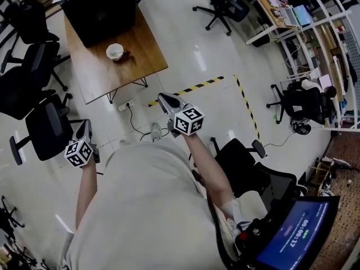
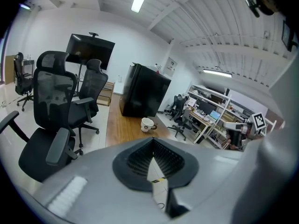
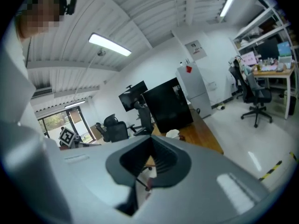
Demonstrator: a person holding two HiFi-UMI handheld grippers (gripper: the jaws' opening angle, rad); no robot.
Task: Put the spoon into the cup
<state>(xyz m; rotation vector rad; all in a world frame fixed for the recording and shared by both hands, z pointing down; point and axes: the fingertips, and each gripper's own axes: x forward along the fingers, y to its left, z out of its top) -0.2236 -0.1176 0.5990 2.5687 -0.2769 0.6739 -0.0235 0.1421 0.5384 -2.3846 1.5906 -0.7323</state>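
A white cup [image 1: 115, 52] stands on the wooden table [image 1: 143, 52], far ahead of both grippers; it also shows as the cup [image 2: 148, 124] and the cup [image 3: 172, 134]. A small dark piece [image 1: 125, 53] touches its right side; I cannot tell whether that is a handle or the spoon. No spoon is clearly visible anywhere. My left gripper [image 1: 85, 127] hangs low at the left beside a chair, jaws together with nothing in them. My right gripper [image 1: 163, 98] is held higher, in front of the body, pointing at the table, jaws shut and empty.
A large black case [image 1: 104, 7] fills the table's far end. Black office chairs [image 1: 48, 125] stand at the left, and another chair [image 1: 247, 167] stands at my right. A power strip with cable [image 1: 128, 104] and yellow-black tape [image 1: 188, 89] lie on the floor between me and the table.
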